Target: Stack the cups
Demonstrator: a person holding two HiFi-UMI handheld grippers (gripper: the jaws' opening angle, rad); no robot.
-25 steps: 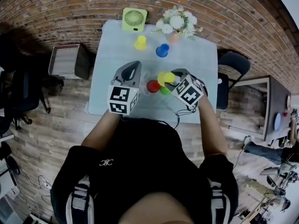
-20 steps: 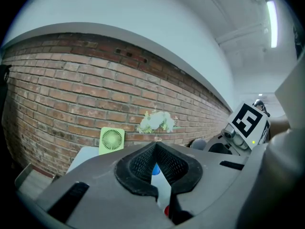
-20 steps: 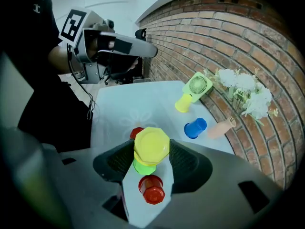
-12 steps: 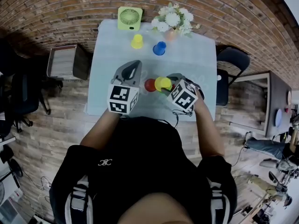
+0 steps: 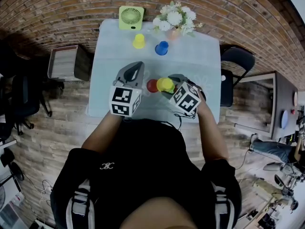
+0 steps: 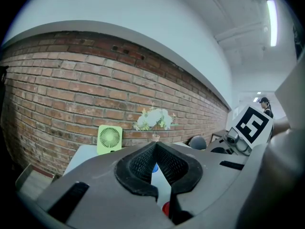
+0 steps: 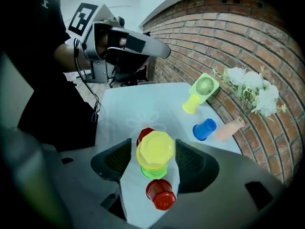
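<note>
Yellow cup (image 7: 155, 150), lowered since earlier, sits on green cup (image 7: 153, 171); right gripper (image 7: 152, 145) jaws, just opening, clear it narrowly; left gripper (image 6: 155, 147) jaws clenched.

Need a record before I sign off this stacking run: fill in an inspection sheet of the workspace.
Surface: table under a pale cloth with a faint flower print.
Job's things: stacked yellow cup sits on green cup; near red cup and far red cup stand beside the stack; loose yellow cup and blue cup are at the far end.
Clutter: green fan, vase of white flowers.
Grippers: left gripper shut, empty; right gripper open round the stacked yellow cup, jaws just opened.
Cables: black cable hangs below the left gripper.
Surroundings: brick wall, wood floor, chair.
</note>
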